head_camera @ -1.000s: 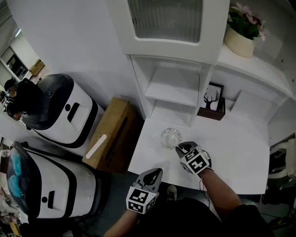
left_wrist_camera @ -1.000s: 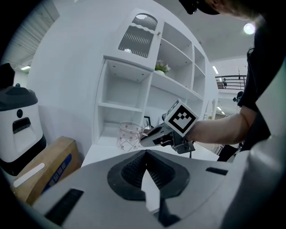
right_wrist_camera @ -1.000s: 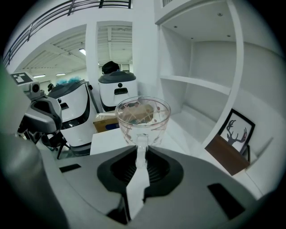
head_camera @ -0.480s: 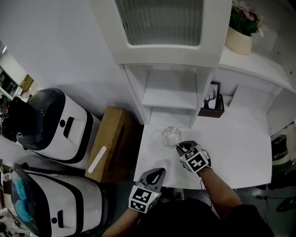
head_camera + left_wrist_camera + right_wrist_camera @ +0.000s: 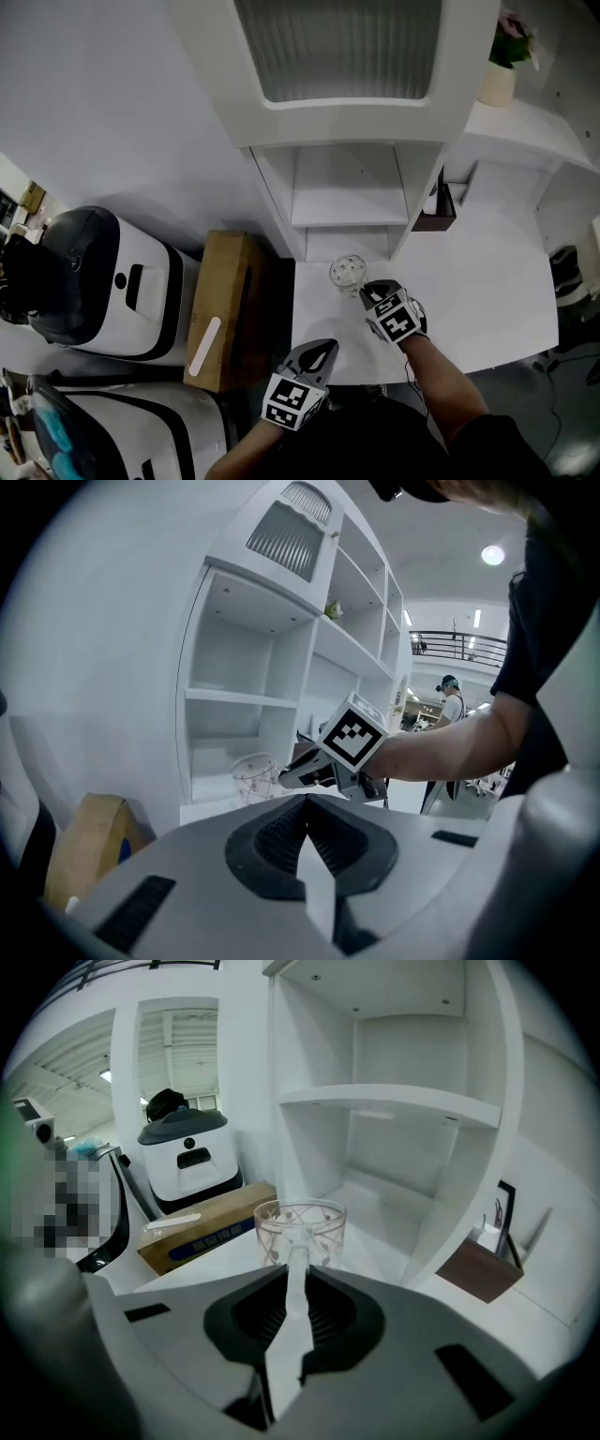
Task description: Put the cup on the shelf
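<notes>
Arms: right forearm (image 5: pixel 442 380) reaches forward from the lower edge over the white table (image 5: pixel 487 281); the left one is low and close to the body, by the table's near edge.
Right gripper (image 5: pixel 367 292): points at the shelf unit (image 5: pixel 342 199), marker cube facing up; jaws pressed together on the near wall of the cup (image 5: pixel 347 272).
Left gripper (image 5: pixel 321 351): points the same way, behind and to the left of the right one; jaws closed against each other with nothing between them.
Cup: clear glass with a faint leaf pattern, upright, mouth up; its near rim is caught at the right jaws' tips, the rest lies beyond them; well apart from the left gripper.
Cup's place: over the table's back left corner, just before the lowest open compartment of the shelf unit, not inside it; whether its base touches the table cannot be told.
Beside: a brown cardboard box (image 5: pixel 225 309) lies left of the table.
</notes>
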